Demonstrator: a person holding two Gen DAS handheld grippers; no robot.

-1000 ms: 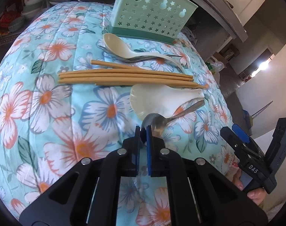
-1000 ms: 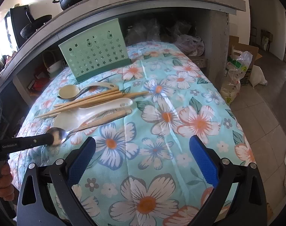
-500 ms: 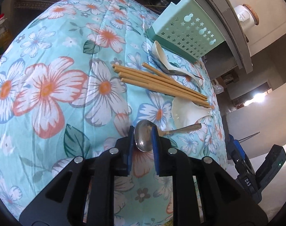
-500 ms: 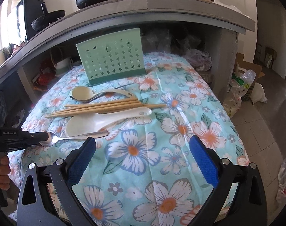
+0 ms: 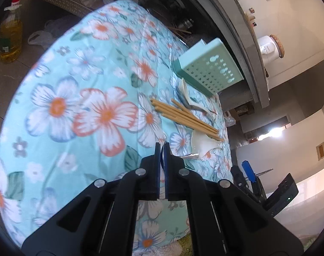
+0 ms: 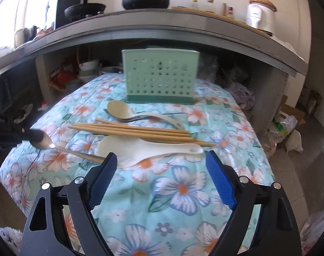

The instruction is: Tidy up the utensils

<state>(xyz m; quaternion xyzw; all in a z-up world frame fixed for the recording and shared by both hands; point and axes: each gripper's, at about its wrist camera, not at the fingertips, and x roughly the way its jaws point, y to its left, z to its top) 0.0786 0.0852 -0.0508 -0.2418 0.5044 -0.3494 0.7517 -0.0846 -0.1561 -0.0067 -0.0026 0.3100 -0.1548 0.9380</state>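
Observation:
My left gripper [image 5: 161, 147] is shut on the bowl of a metal spoon [image 6: 42, 141], held above the floral tablecloth; its handle [image 5: 188, 156] slants down to the right. It shows at the left of the right wrist view. My right gripper [image 6: 161, 163] is open and empty, low over the near part of the table. A green perforated utensil holder [image 6: 160, 77] stands upright at the back. In front of it lie a cream spoon over a metal spoon [image 6: 119, 109], several wooden chopsticks [image 6: 130, 130] and a white rice paddle [image 6: 140, 149].
The table wears a turquoise floral cloth [image 6: 183, 192]. A grey counter shelf [image 6: 162, 32] overhangs the holder, with pots and a white jar on top. An oil bottle [image 5: 10, 36] stands on the floor to the left. Bags lie on the floor at the right [image 6: 290, 128].
My left gripper has closed tighter on the metal spoon, lifted it and tilted away from the table. My right gripper has moved forward and lower toward the utensils, still open.

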